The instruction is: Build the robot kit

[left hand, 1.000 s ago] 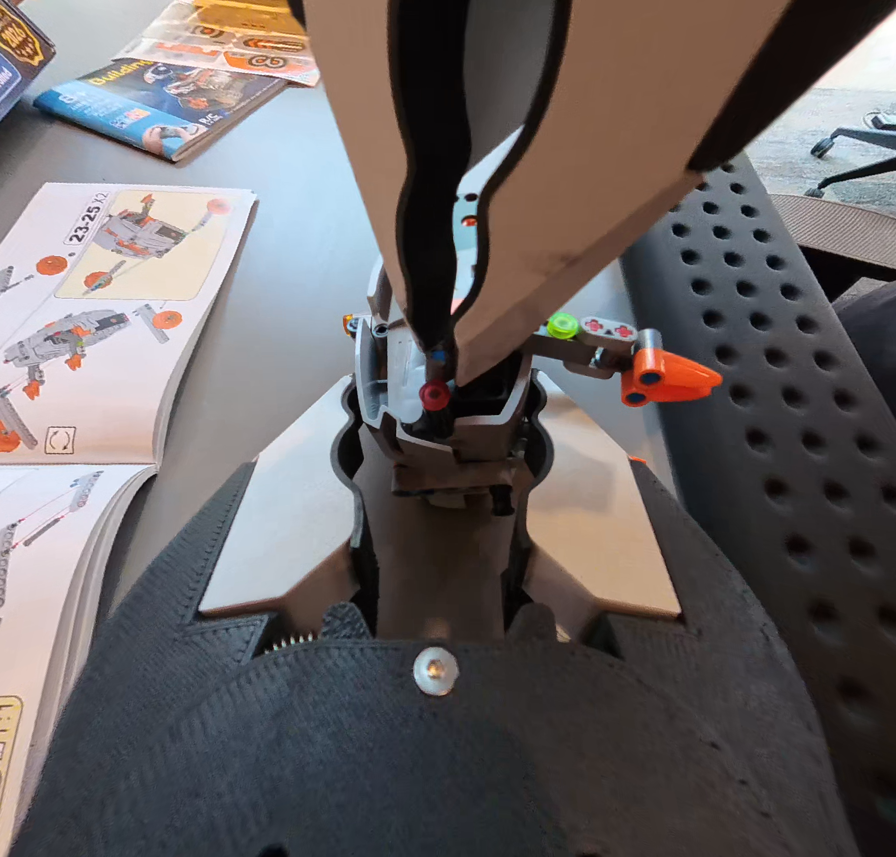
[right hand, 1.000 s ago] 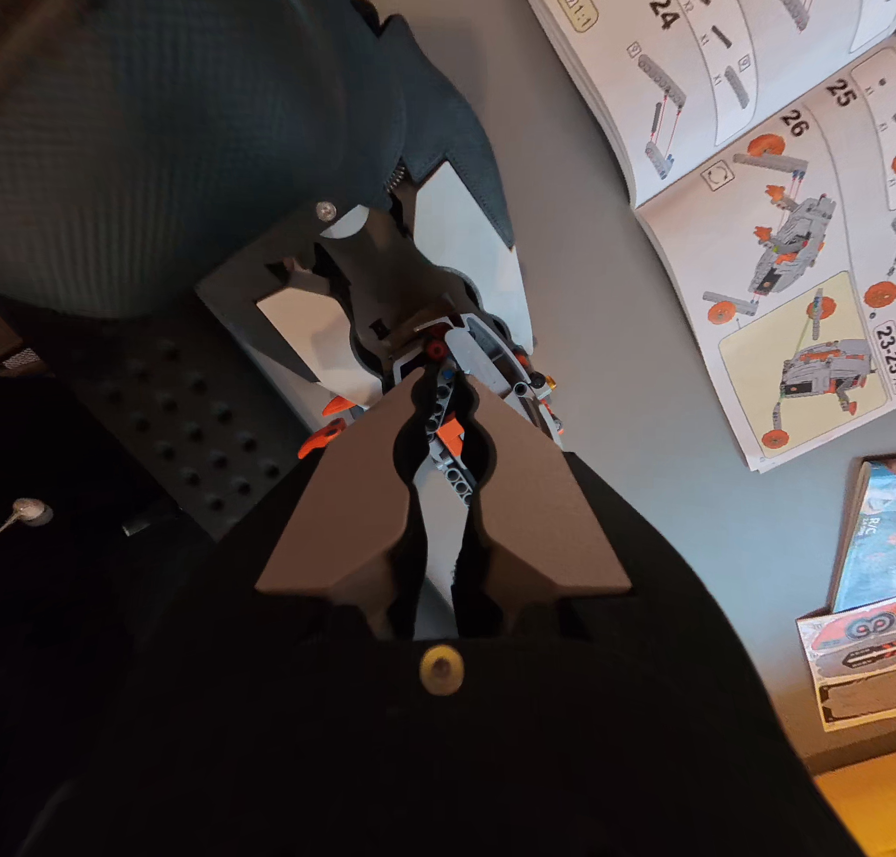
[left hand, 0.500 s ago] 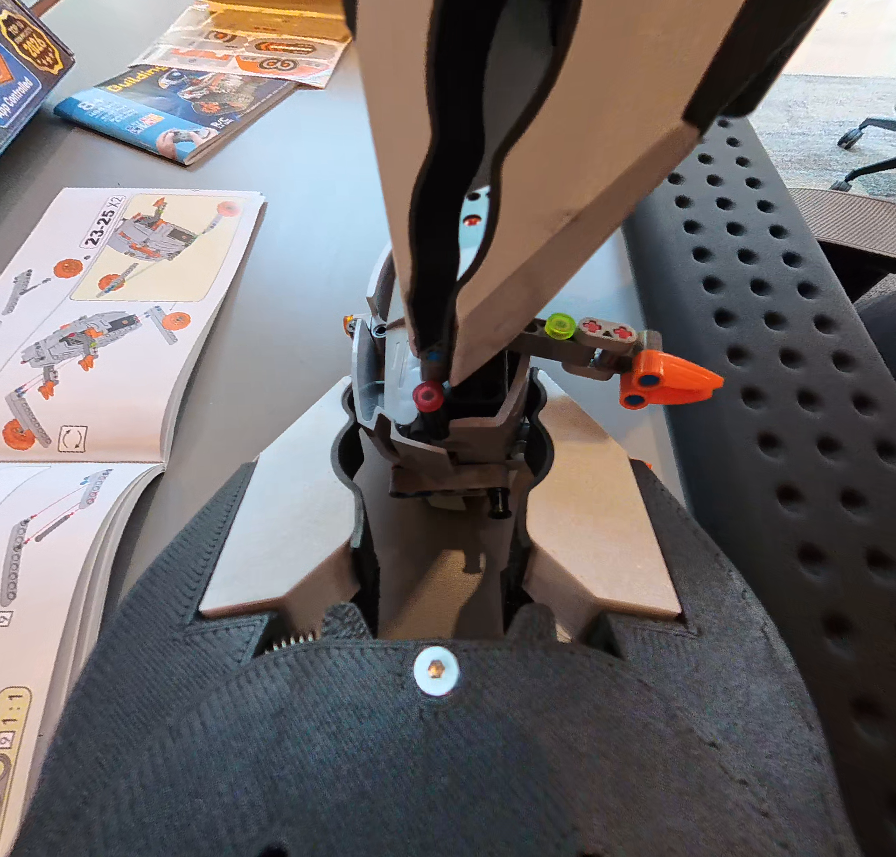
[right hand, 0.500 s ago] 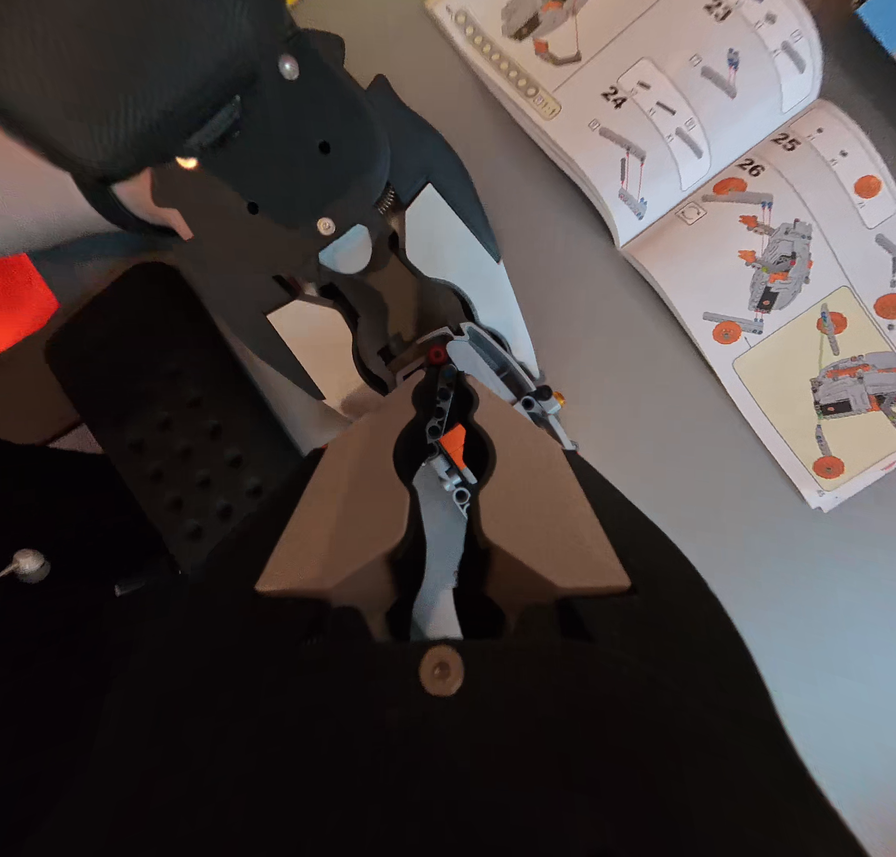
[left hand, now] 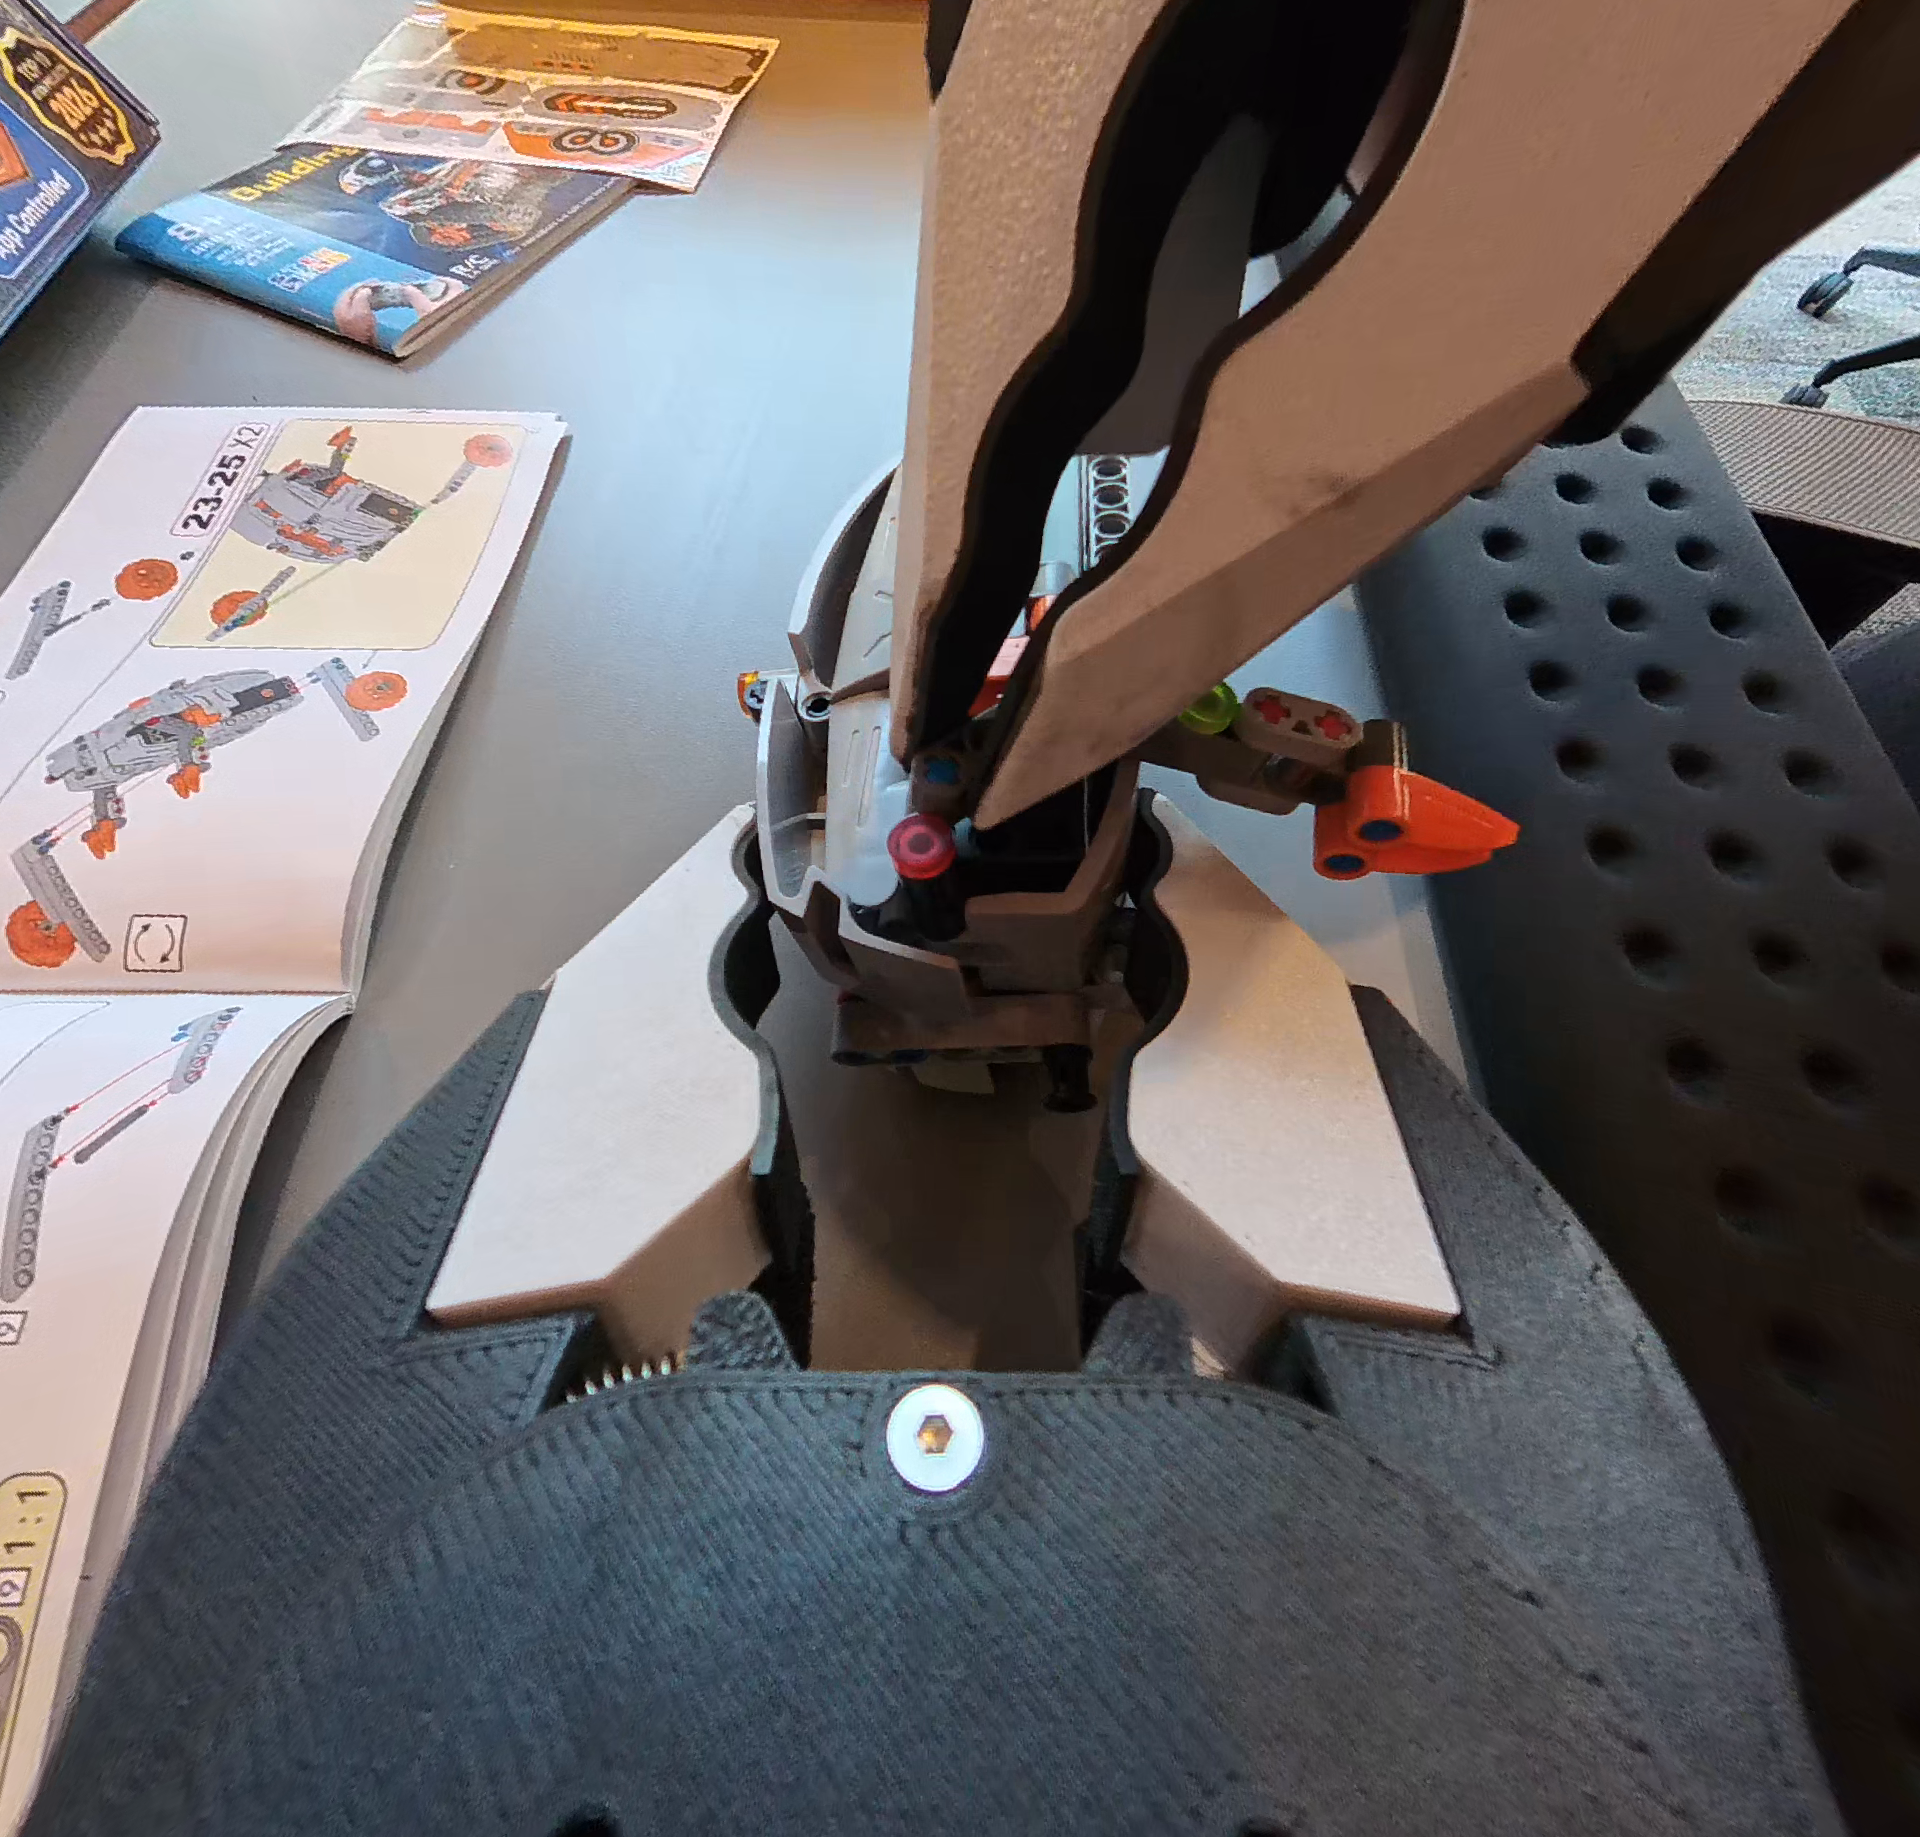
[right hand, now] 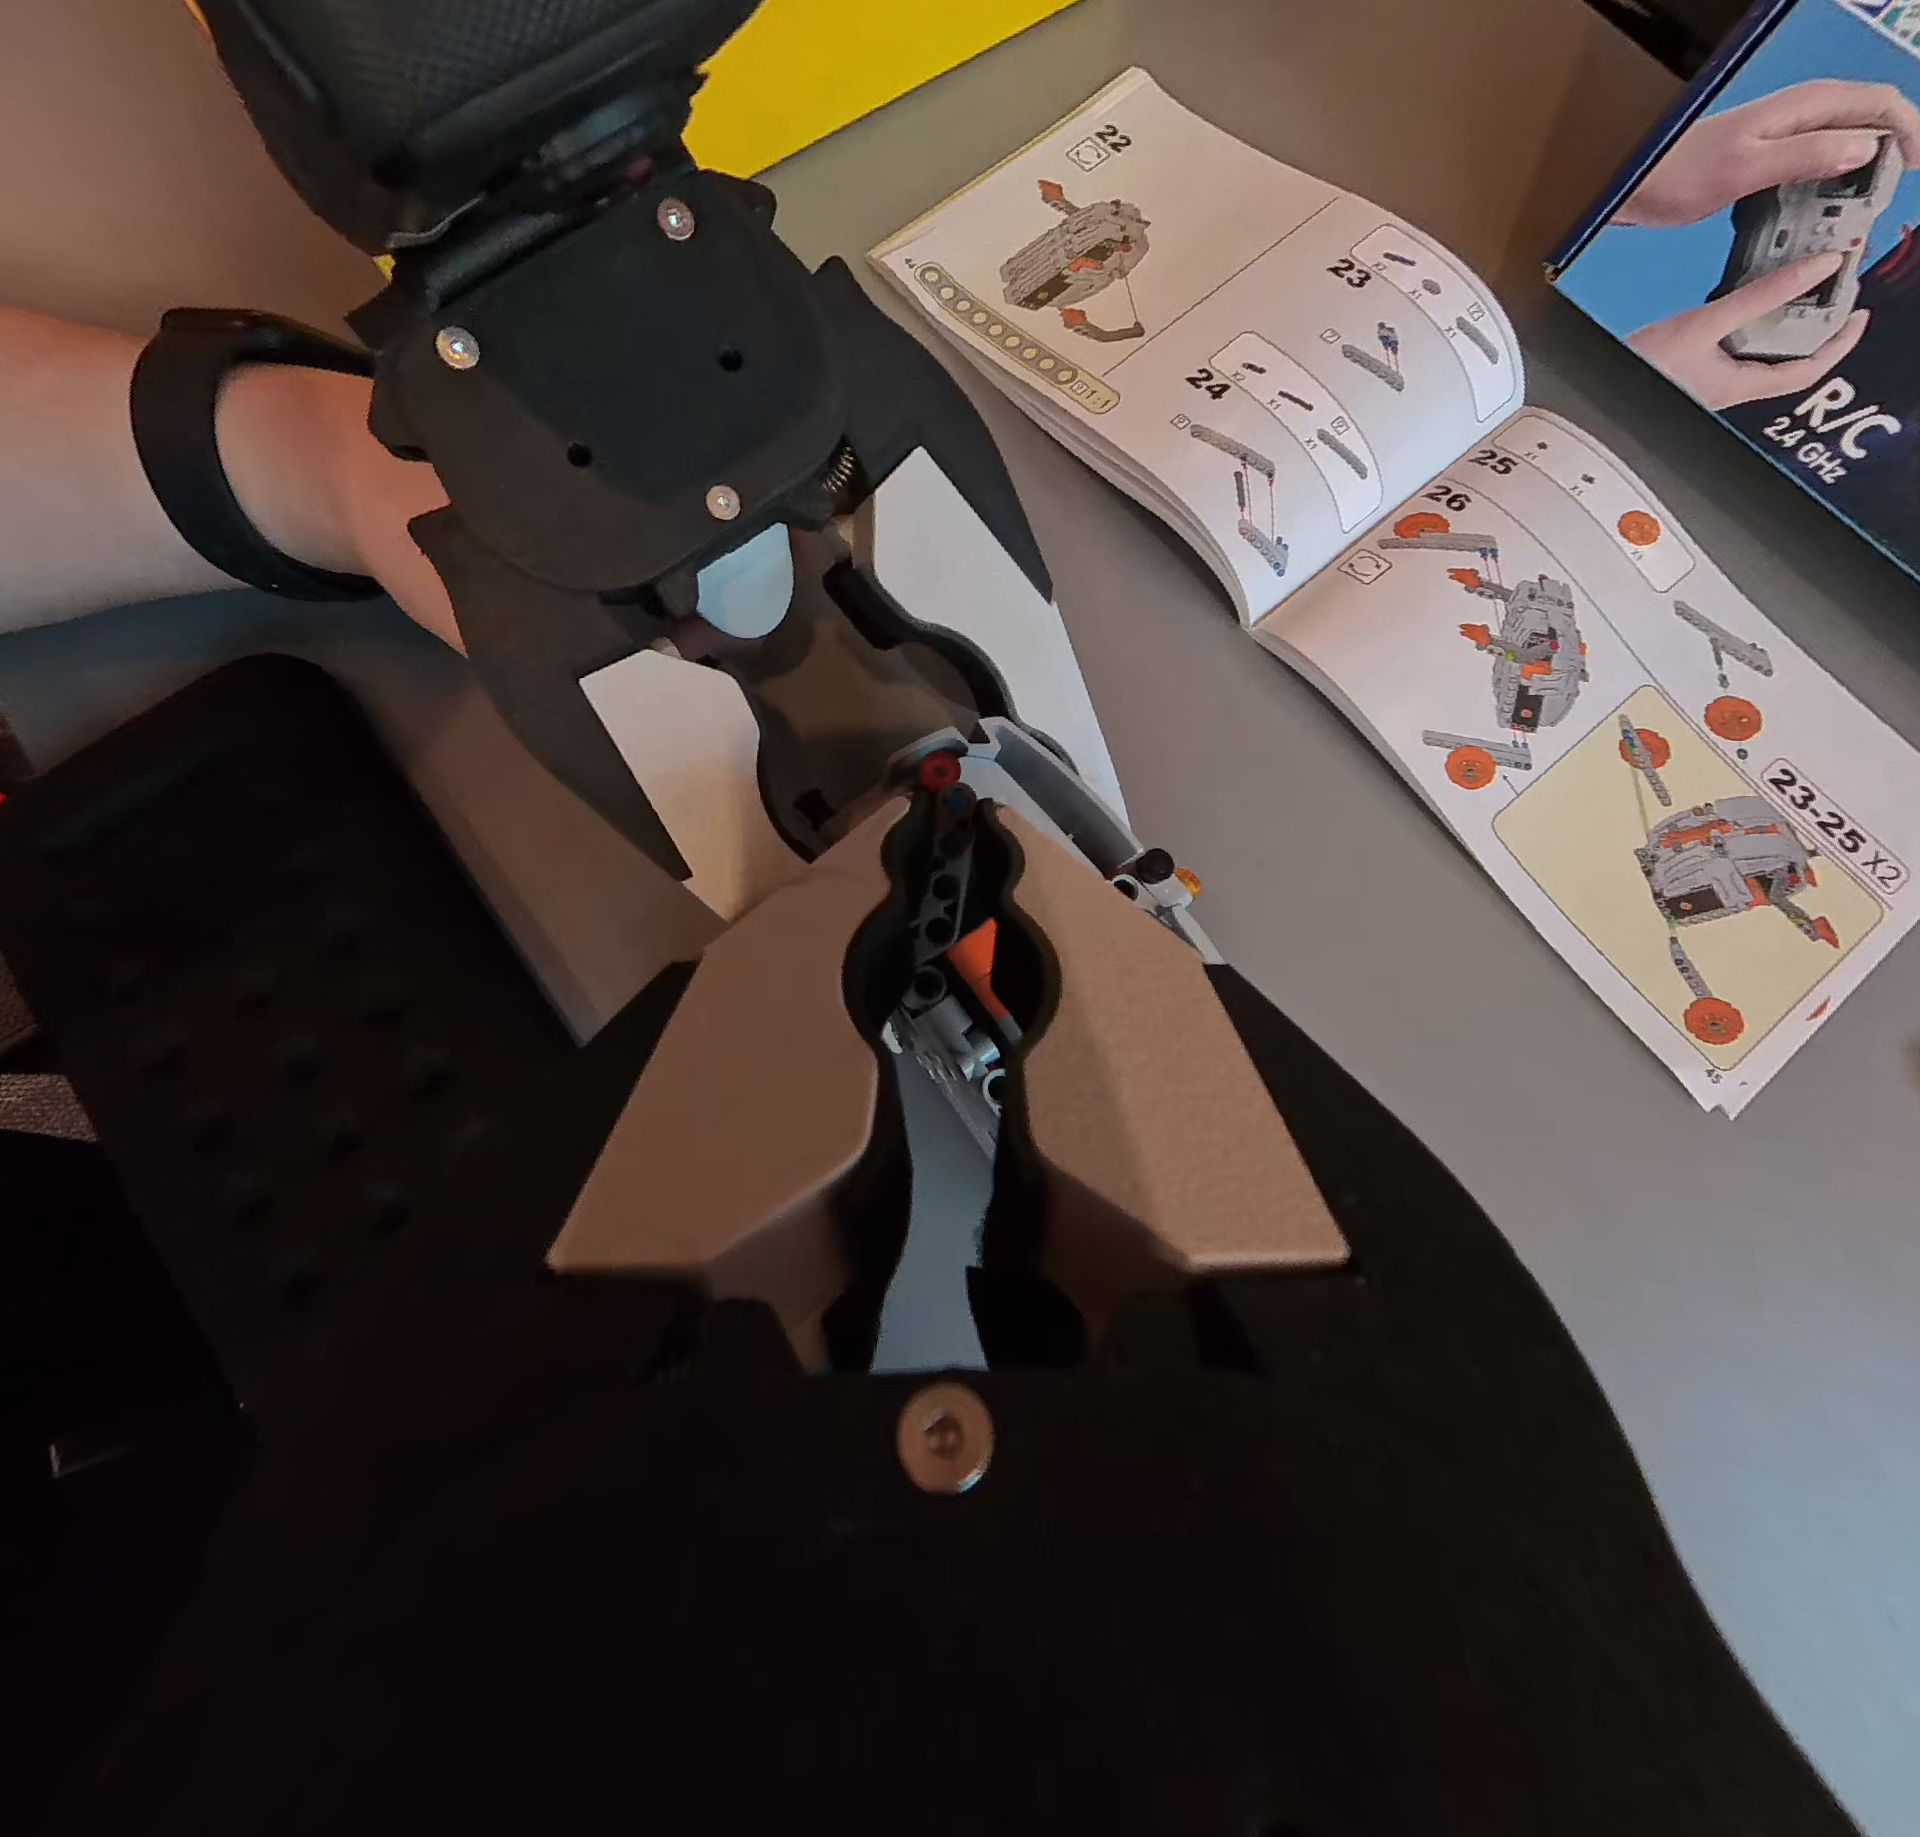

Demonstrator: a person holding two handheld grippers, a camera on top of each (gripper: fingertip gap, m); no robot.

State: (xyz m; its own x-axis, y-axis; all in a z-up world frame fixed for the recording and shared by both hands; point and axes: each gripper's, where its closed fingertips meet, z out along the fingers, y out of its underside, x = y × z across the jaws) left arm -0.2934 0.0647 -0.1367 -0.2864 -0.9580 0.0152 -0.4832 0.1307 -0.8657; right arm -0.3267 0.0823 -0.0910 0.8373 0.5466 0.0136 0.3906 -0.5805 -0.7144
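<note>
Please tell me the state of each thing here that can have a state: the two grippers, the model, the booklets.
left gripper: shut on the brick model.
right gripper: shut on the dark beam.
brick model: partly built, held off the table.
instruction booklet: open, flat.
blue booklet: closed, flat.

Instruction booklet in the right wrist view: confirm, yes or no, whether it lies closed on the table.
No: the instruction booklet lies open on the grey table, two illustrated pages facing up beside the right gripper.

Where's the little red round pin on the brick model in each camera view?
Left wrist view: red pin at centre, just below the right gripper's fingers.
Right wrist view: red pin above centre, just beyond the fingertips.
Shared landmark: open instruction booklet.
</note>
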